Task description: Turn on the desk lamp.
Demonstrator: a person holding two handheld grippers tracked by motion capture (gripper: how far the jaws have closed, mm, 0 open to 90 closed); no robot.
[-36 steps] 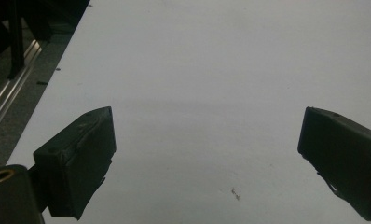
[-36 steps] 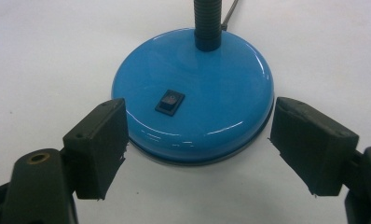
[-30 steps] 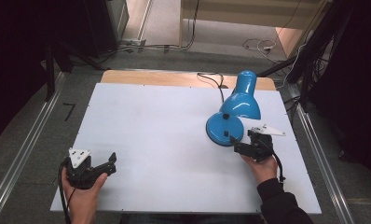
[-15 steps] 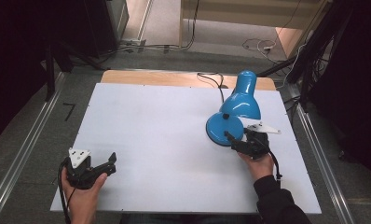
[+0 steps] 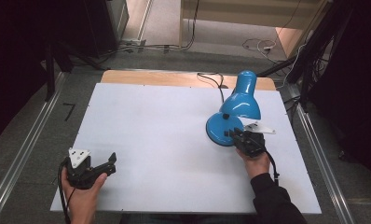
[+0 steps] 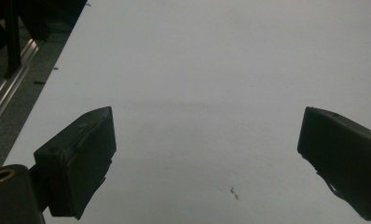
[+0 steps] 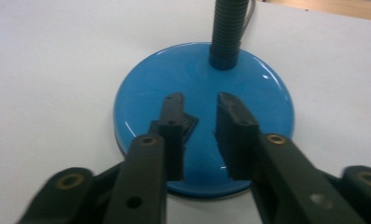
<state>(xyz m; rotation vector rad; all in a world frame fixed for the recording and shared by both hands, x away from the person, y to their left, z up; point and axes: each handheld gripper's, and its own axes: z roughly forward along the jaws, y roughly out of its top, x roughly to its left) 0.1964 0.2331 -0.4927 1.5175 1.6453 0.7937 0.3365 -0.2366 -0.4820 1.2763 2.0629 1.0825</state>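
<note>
Blue lamp (image 5: 235,109) at right side of white counter (image 5: 165,135), right gripper (image 7: 197,105) over lamp base (image 7: 202,93) with fingers (image 7: 172,112) narrowly parted, switch between them; left gripper (image 5: 110,163) near counter's front left, fingers (image 6: 81,158) spread wide, gripping nothing.

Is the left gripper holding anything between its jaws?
No: in the left gripper view the left gripper has its jaws spread wide apart, with just the bare white table between them.
</note>
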